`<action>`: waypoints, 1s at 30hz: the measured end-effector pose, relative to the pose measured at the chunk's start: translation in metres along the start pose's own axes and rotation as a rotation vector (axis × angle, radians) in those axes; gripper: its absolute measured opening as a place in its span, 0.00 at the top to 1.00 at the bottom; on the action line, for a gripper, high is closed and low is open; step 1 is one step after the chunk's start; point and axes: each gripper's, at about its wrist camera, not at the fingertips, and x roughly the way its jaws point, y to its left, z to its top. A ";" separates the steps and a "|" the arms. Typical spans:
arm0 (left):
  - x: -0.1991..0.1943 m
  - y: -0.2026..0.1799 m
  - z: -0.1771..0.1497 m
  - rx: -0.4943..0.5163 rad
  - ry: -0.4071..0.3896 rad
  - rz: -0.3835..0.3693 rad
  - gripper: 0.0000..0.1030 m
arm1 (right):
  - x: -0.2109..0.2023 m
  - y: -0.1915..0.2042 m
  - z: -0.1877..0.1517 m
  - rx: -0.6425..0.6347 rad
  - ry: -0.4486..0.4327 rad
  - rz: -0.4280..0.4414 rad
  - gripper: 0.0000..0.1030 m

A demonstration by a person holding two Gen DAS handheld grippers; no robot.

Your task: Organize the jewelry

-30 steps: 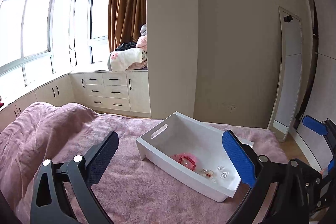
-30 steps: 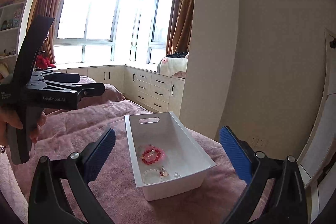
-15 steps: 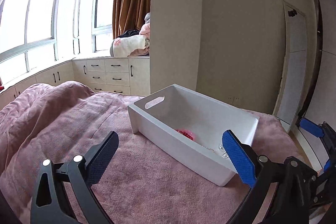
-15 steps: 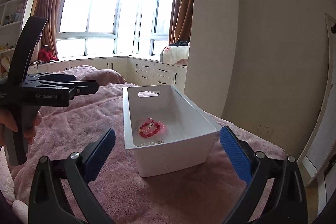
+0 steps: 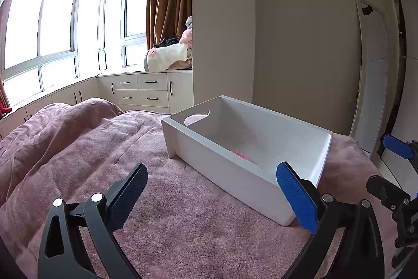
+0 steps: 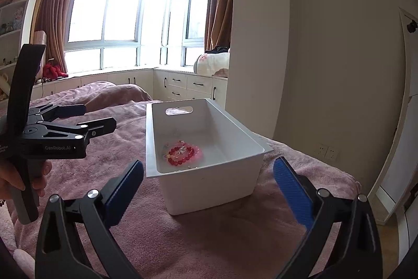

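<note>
A white plastic bin (image 6: 209,183) with a handle slot stands on the pink blanket (image 6: 198,247); it also shows in the left wrist view (image 5: 235,174). Inside it lie a red bead bracelet (image 6: 183,152) and some clear pieces; in the left wrist view only a pink bit (image 5: 241,154) shows over the wall. My right gripper (image 6: 206,187) is open and empty, low in front of the bin's near end. My left gripper (image 5: 211,198) is open and empty beside the bin's long side; it also shows in the right wrist view (image 6: 83,117).
The bed's blanket is bunched into a mound (image 5: 65,122) at the left. Cream cabinets (image 5: 146,93) run under the windows, with folded bedding (image 5: 169,56) on top. A wall corner (image 5: 222,30) and a leaning mirror (image 5: 371,83) stand behind the bin.
Both grippers have dropped lower toward the blanket, so the bin is seen more from the side and most of its contents are hidden. Both stayed open.
</note>
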 end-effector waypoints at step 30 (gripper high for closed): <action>-0.002 -0.002 -0.001 0.009 -0.001 -0.014 0.03 | 0.000 0.000 0.001 0.006 -0.003 -0.006 0.05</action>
